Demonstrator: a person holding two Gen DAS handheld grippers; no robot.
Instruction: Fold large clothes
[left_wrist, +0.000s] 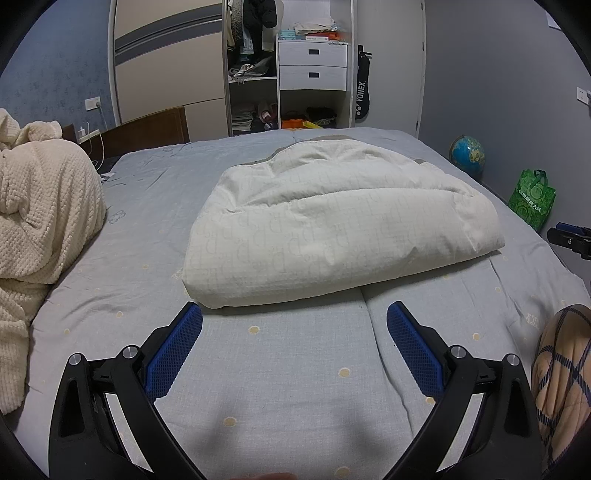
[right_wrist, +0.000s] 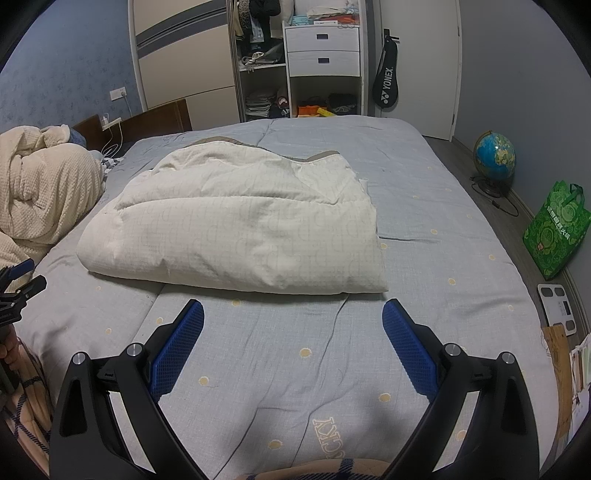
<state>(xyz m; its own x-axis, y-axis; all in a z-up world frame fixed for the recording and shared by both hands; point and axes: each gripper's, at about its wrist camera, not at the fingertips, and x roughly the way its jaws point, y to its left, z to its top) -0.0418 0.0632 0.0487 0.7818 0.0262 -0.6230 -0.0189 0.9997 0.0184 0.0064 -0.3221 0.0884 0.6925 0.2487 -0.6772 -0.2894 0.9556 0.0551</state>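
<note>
Both tongs stand spread wide with nothing between their blue pads: the left gripper (left_wrist: 294, 314) and the right gripper (right_wrist: 293, 312) each sit low in their own frame, over bare sheet just short of the bundle's near edge. Filling most of both views is the bed (left_wrist: 288, 369) with its grey dotted sheet. On it, at frame centre, lies the folded cream quilt (left_wrist: 332, 229), a thick pad with grey trim showing along its far edge; in the right wrist view it sits centre-left (right_wrist: 236, 229). A cream knit blanket (left_wrist: 40, 206) is heaped at the left edge. An open wardrobe (left_wrist: 288, 70) fills the upper centre. At right on the floor stand a green bag (right_wrist: 554, 229) and, beyond it, a globe (right_wrist: 495, 155).
</note>
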